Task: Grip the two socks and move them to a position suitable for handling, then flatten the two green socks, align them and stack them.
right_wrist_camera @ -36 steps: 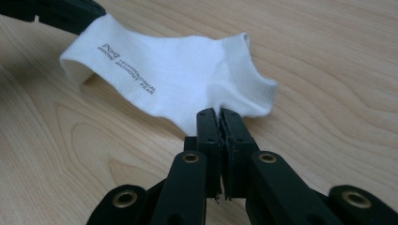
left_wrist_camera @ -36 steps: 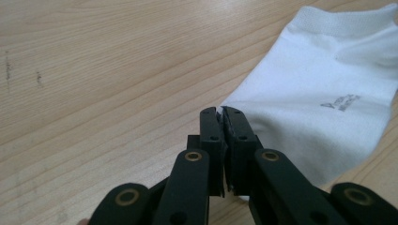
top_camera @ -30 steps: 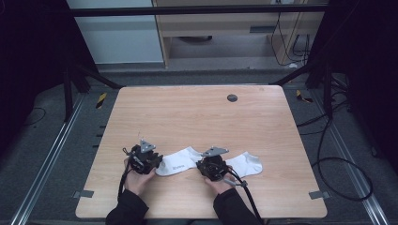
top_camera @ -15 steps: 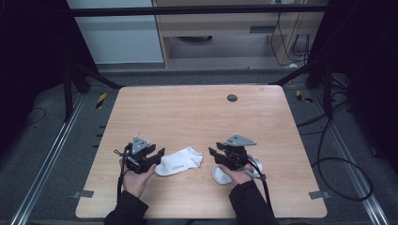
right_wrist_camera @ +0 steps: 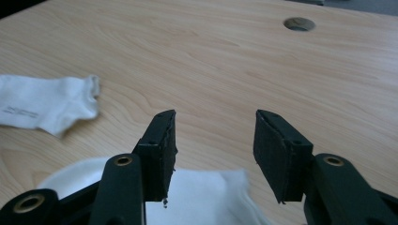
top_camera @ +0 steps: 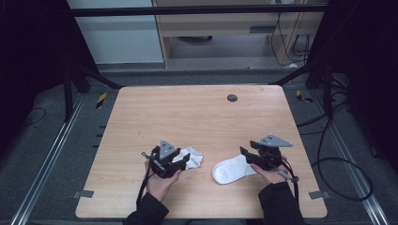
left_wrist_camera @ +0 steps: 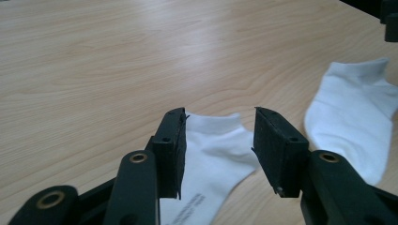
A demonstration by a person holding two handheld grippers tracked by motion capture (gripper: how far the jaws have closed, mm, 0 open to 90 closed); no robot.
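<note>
High view, counter: a pale wooden counter [top_camera: 197, 117] with rounded corners, wood grain running across it, and a dark round hole [top_camera: 232, 98] near its far edge.
High view, room: grey carpet-like floor around the counter, black frame bars at both sides, loose cables on the right, and a light cabinet front beyond the far edge.
High view, socks: two white socks lie flat on the near half, well apart; the left sock [top_camera: 191, 157] just beside the left gripper [top_camera: 182, 161], the right sock [top_camera: 232, 169] reaching to the right gripper [top_camera: 245, 157].
High view, hands: both forearms in dark sleeves come in from the near edge.
Left gripper view, jaws: spread, having just been opening; nothing is pinched, and the left sock [left_wrist_camera: 213, 154] lies on the counter beneath and beyond the gap.
Left gripper view, surroundings: the right sock [left_wrist_camera: 356, 117] lies off to the right on bare wood.
Right gripper view, jaws: spread, having just been opening; nothing is pinched, and the right sock [right_wrist_camera: 202, 197] lies below them.
Right gripper view, surroundings: the left sock [right_wrist_camera: 47, 105] rests at the left, and the hole [right_wrist_camera: 299, 23] sits far ahead.
</note>
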